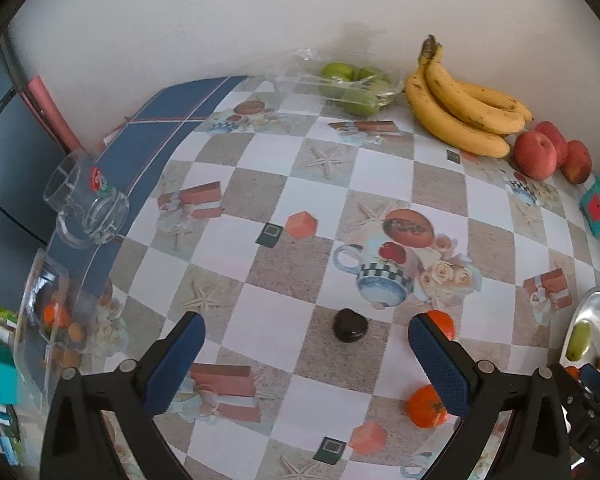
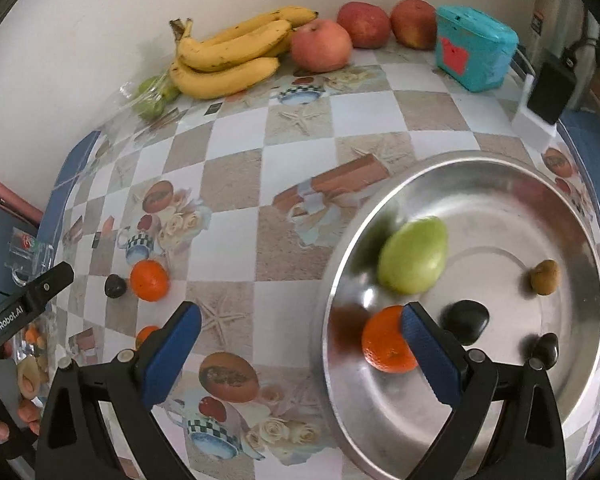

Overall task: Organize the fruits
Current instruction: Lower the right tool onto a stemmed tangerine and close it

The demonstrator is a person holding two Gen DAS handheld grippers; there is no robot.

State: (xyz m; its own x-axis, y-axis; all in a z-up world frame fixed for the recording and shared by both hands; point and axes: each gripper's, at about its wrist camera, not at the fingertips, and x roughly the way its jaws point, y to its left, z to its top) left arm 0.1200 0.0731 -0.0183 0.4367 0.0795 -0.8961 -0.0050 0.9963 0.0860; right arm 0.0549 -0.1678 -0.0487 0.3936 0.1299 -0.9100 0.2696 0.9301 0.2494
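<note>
My left gripper (image 1: pixel 306 360) is open over the checked tablecloth, with a dark heart-shaped piece (image 1: pixel 350 325) just ahead between its fingers. Two oranges (image 1: pixel 442 322) (image 1: pixel 426 400) lie beside its right finger. My right gripper (image 2: pixel 300 356) is open and holds nothing, straddling the left rim of a steel plate (image 2: pixel 540 208). On the plate lie a green fruit (image 2: pixel 414 256), slightly blurred, an orange (image 2: pixel 386 340) partly behind my right finger, two dark pieces (image 2: pixel 466 320) and a brown one (image 2: pixel 545 276). Bananas (image 2: pixel 228 56) and three apples (image 2: pixel 320 46) rest against the wall.
Green fruits in a clear bag (image 1: pixel 352 88) lie by the wall. A glass mug (image 1: pixel 86 204) and a glass bowl (image 1: pixel 48 320) stand at the table's left edge. A teal box (image 2: pixel 474 48) and a black device (image 2: pixel 548 92) are at the back right.
</note>
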